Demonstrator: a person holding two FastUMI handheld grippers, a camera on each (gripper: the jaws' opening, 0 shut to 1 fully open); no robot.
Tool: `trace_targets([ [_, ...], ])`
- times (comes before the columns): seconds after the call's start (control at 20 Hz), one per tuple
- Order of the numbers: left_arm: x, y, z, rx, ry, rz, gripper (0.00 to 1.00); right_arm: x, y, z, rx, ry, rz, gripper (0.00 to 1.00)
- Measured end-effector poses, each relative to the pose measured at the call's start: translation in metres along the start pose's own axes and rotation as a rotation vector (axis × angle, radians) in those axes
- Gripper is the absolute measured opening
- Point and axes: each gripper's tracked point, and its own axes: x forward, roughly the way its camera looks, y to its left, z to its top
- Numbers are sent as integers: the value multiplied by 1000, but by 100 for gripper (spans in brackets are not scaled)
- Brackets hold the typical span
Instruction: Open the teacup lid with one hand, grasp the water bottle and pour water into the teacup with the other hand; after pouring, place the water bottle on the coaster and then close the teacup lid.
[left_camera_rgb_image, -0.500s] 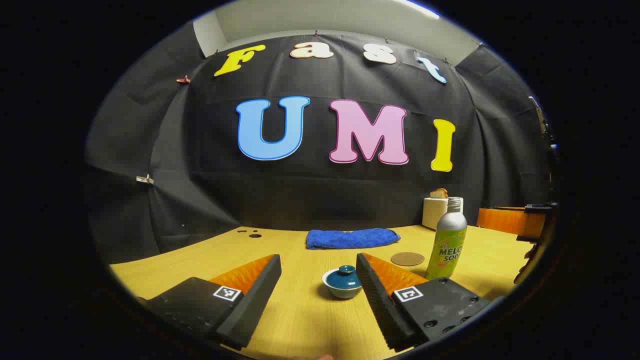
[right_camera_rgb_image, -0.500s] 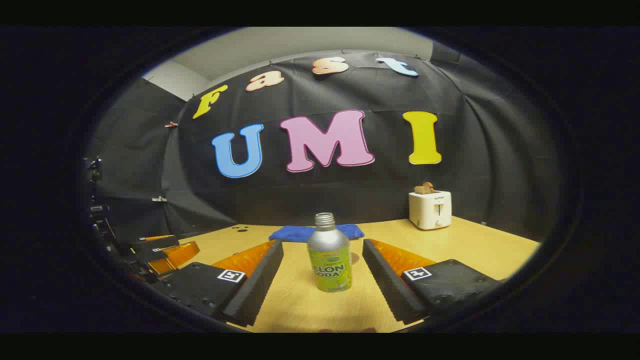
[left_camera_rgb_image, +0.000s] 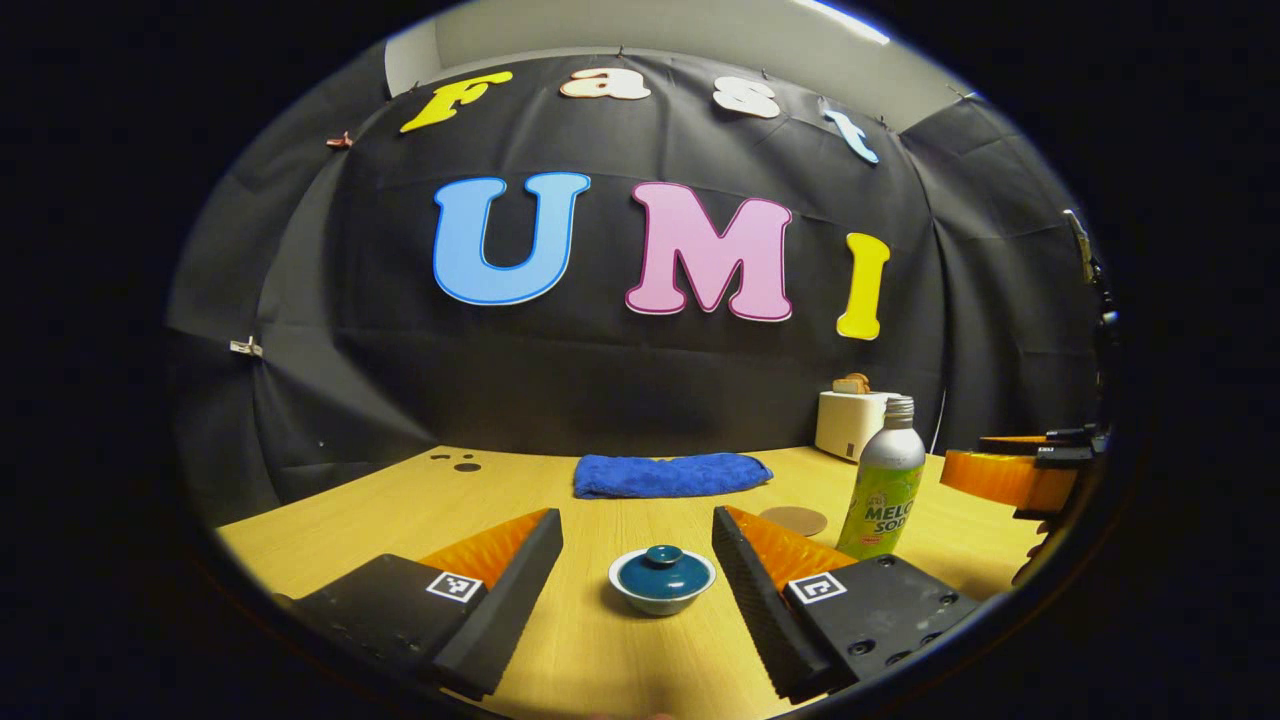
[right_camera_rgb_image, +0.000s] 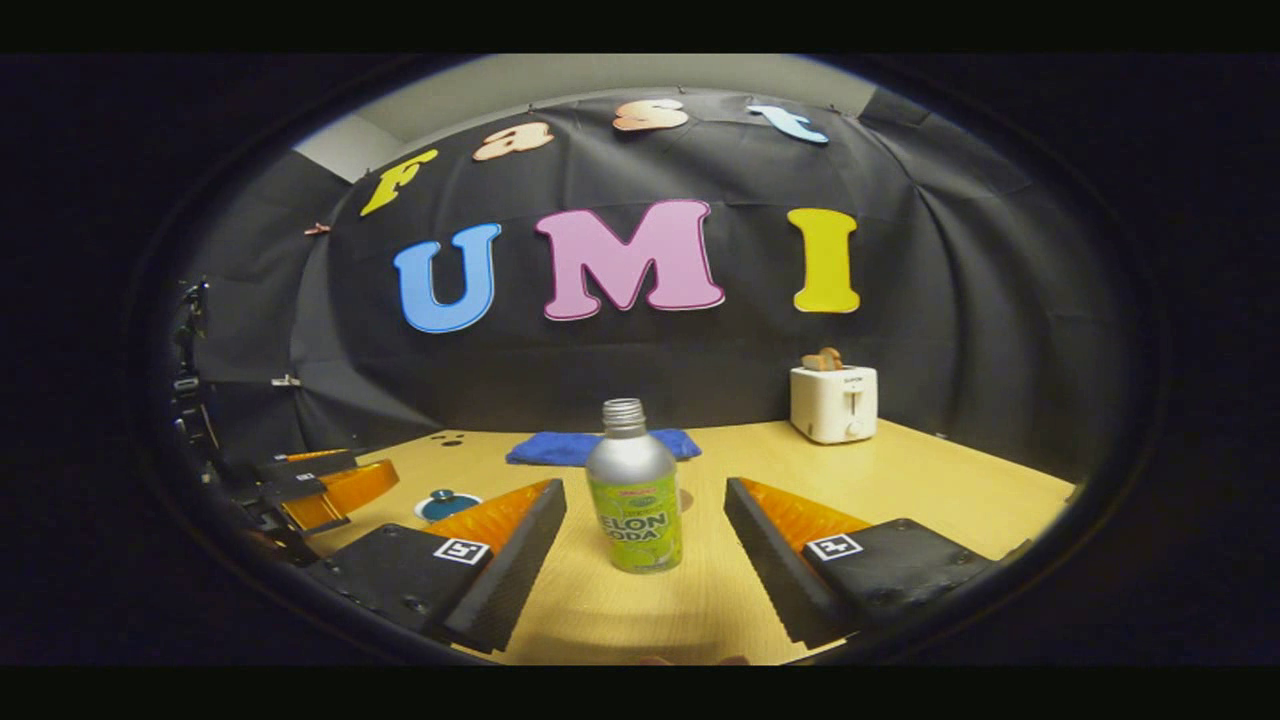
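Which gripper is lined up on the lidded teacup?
The left gripper: the teacup sits between its open fingers. The right gripper frames the water bottle instead.

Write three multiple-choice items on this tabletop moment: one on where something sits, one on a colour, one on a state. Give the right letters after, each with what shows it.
1. Where is the blue cloth?
A. Under the teacup
B. At the back of the table, near the wall
C. On top of the toaster

2. What colour is the teacup lid?
A. Dark teal
B. Red
C. White

3. How does the right gripper stand to the water bottle?
A. Shut on the bottle's neck
B. Open, with the bottle upright between its fingers and apart from them
C. Holding the bottle tilted over the teacup

Answers:
1. B: the left gripper view shows the cloth lying far behind the teacup, by the wall.
2. A: the lid sits teal on the pale cup.
3. B: the right gripper view shows table on both sides of the standing bottle.
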Motion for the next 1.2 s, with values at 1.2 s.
trace_targets([
  [1.2,80,-26,-70,105,266,-69,64,39,-17,-32,28,66,12,99],
])
